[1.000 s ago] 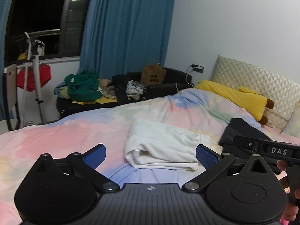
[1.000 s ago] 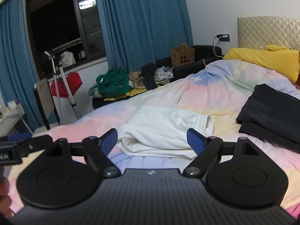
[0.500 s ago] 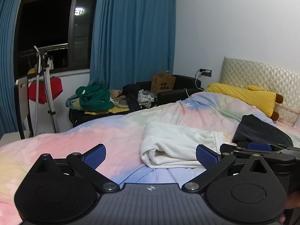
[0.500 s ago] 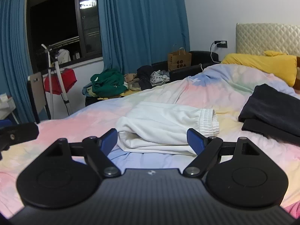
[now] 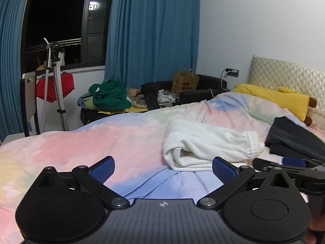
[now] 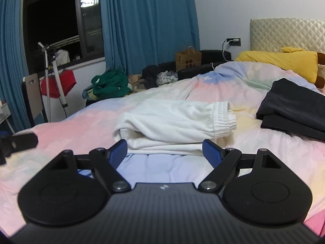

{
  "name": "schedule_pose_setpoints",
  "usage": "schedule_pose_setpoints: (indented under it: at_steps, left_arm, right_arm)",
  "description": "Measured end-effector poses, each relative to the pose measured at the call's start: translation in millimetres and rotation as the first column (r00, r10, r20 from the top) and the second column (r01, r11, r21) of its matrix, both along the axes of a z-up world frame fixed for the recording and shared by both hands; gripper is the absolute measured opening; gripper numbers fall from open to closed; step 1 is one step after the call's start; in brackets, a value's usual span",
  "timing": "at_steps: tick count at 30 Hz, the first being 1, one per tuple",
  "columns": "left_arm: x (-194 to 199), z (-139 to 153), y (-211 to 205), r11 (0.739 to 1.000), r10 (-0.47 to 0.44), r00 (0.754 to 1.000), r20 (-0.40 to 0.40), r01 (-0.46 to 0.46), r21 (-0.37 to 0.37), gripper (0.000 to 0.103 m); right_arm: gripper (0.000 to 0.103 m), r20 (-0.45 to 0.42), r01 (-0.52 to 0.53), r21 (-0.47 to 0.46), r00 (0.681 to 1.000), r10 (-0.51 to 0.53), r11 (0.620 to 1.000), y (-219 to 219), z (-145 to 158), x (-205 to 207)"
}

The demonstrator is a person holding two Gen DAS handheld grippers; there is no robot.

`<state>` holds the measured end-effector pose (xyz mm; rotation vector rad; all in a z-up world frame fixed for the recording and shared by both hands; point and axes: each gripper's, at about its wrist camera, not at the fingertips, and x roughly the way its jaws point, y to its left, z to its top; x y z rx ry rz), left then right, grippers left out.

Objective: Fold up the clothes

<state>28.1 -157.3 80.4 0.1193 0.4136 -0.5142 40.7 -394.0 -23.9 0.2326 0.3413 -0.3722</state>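
White trousers (image 6: 174, 122) lie crosswise just ahead of right tool (image 6: 164, 152), seemingly nearer; both tools spread, empty; left tool (image 5: 162, 167).

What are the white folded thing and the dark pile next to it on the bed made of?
The white garment looks like thick, soft cotton fleece, matte, judging by its plump folds and gathered elastic band. The dark folded clothes look like a smoother matte fabric, lying flatter; the exact fibre is hard to tell. Both lie on a pastel quilted bedcover, probably cotton.
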Motion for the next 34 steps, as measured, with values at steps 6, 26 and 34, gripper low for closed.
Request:
schedule_pose_setpoints:
  at_steps: [6,26,34]
  left_arm:
    - [3.7,-13.7,-3.0,1.000,0.011,1.000,-0.018,-0.011,0.016,0.103]
    - [0.2,-13.3,3.9,1.000,0.028,1.000,-0.008,-0.028,-0.007,0.103]
    - [-0.6,-13.1,6.1,0.999,0.037,0.999,-0.008,-0.037,-0.011,0.103]
  right_arm:
    - [0.083,0.012,0.014,-0.002,1.000,-0.014,1.000,-2.6,-3.7,-3.5]
    - [0.083,0.000,0.009,-0.024,1.000,-0.009,1.000,2.0,-5.4,-1.8]
    - [0.083,-0.001,0.011,-0.028,1.000,-0.011,1.000,1.9,-5.9,-1.1]
